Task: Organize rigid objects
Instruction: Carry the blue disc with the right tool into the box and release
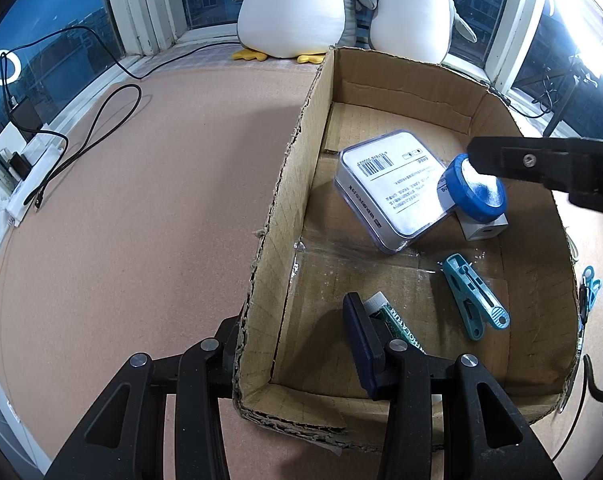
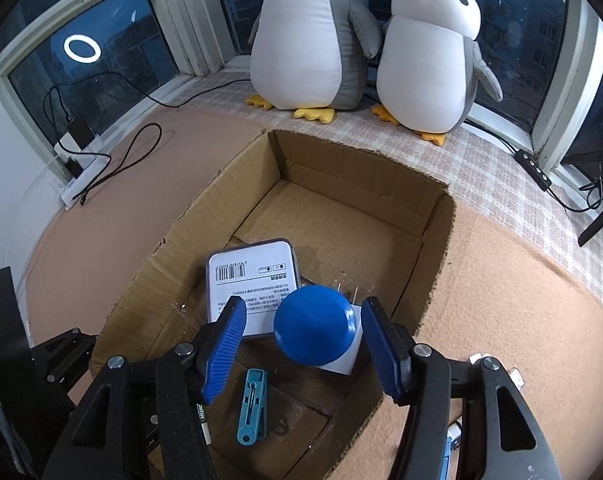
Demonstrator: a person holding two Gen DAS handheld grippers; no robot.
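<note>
- Left tongs (image 1: 297, 344) are spread wide, with one finger kept on each side of a cardboard wall.
- Right tongs (image 2: 303, 346) are held open too, blue pads (image 2: 225, 346) angled apart, nothing gripped.

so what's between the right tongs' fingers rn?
The blue lid, sitting on the white plug block in the cardboard box; the fingers stand apart from it. Right wrist view.

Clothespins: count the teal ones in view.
2. One clothespin lies on the cardboard box floor, near the front; another sits outside the box's right wall. More may be hidden.
</note>
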